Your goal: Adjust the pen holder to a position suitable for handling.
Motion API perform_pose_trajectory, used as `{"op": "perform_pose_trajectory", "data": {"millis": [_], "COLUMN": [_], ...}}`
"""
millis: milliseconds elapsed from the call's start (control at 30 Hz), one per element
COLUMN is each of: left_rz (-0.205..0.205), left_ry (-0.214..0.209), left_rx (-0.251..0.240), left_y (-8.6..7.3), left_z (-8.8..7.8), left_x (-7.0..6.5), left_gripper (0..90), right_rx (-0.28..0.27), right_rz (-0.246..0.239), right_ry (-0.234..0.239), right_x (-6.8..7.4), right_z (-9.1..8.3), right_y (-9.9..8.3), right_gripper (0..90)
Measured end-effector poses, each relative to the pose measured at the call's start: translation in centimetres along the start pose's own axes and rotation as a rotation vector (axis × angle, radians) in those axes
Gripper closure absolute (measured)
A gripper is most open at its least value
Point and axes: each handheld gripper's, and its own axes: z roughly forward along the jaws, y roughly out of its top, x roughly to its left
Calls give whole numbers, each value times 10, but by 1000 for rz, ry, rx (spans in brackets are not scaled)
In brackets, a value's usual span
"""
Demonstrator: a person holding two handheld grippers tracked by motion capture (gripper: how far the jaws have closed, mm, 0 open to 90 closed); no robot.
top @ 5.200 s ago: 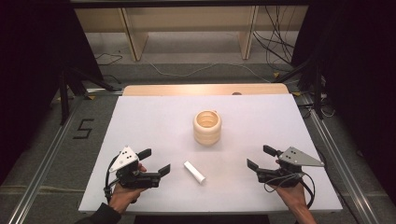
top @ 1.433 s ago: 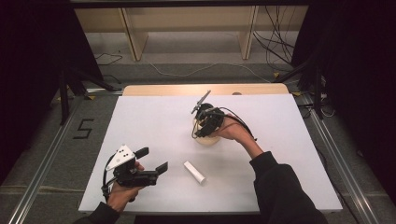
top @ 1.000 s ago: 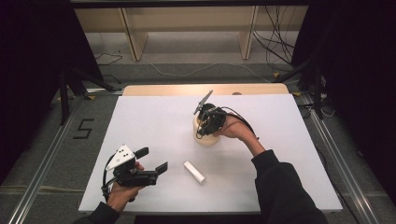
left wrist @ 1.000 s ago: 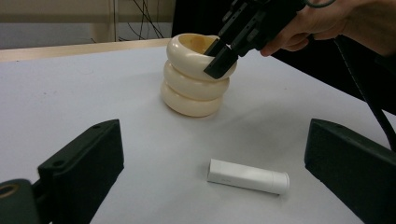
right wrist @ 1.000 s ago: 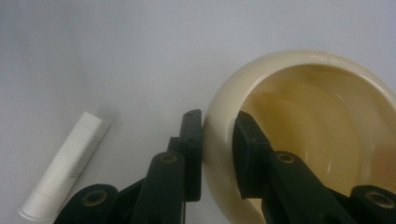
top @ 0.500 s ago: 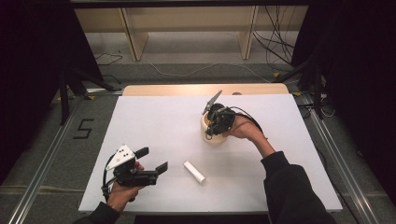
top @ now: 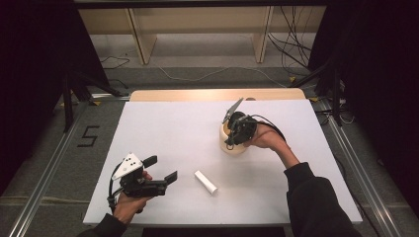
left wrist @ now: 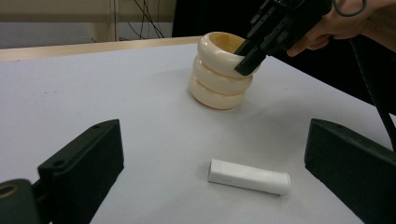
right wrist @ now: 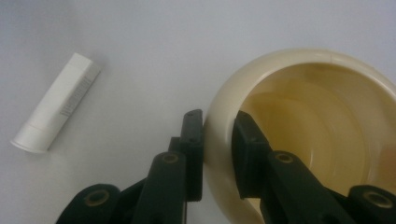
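A cream ribbed cup [top: 230,148] [left wrist: 217,84] stands upright right of the table's middle. My right gripper [top: 229,141] [left wrist: 243,53] [right wrist: 218,135] comes down on it from the right and is shut on its rim [right wrist: 299,60], with one jaw inside the cup and one outside. A white tube [top: 205,181] [left wrist: 249,177] [right wrist: 57,102] lies flat on the table nearer the front. My left gripper [top: 161,168] [left wrist: 215,135] is held low at the front left, open, with nothing between its jaws, and it points toward the tube and the cup.
The white tabletop [top: 163,123] has a wooden strip [top: 197,95] along its far edge. Metal rails run along both sides, and a "5" mark [top: 89,136] is on the floor at the left. Shelf legs and cables lie beyond the table.
My right gripper has shifted to the right across the table, and the cream cup has moved with it. The left gripper and the white tube have stayed where they were.
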Motion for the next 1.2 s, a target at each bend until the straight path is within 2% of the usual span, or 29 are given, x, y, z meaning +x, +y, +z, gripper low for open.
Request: {"op": "perform_pose_trajectory", "data": {"millis": [200,333,567,633,800,933,1000,1067,1200], "left_rz": [0,3,0,0,-2,-3,-3,-4,-6], "left_ry": [0,0,1,1,4,6,8,10,13], "left_rx": [0,3,2,3,-1,-1,-2,-3,-4], "left_y": [0,0,0,0,0,0,0,0,0], "left_z": [0,0,0,0,0,0,-1,-1,-1], "left_x": [0,0,0,0,0,1,1,1,1], "left_gripper": [39,39,39,39,39,39,39,39,39], "right_rx": [-4,-11,-56,-86,-111,-157,-182,-215,-240], "right_rz": [-5,4,45,67,99,160,196,205,232], "right_ry": [5,-12,-29,-32,-61,-94,-106,-113,-105], "right_x": [1,0,0,3,6,10,15,20,33], "right_z": [0,0,-8,-15,-24,-34,-40,-44,-47], "right_y": [0,0,1,2,2,2,2,2,2], "right_gripper": [761,742,631,587,519,438,400,382,343]}}
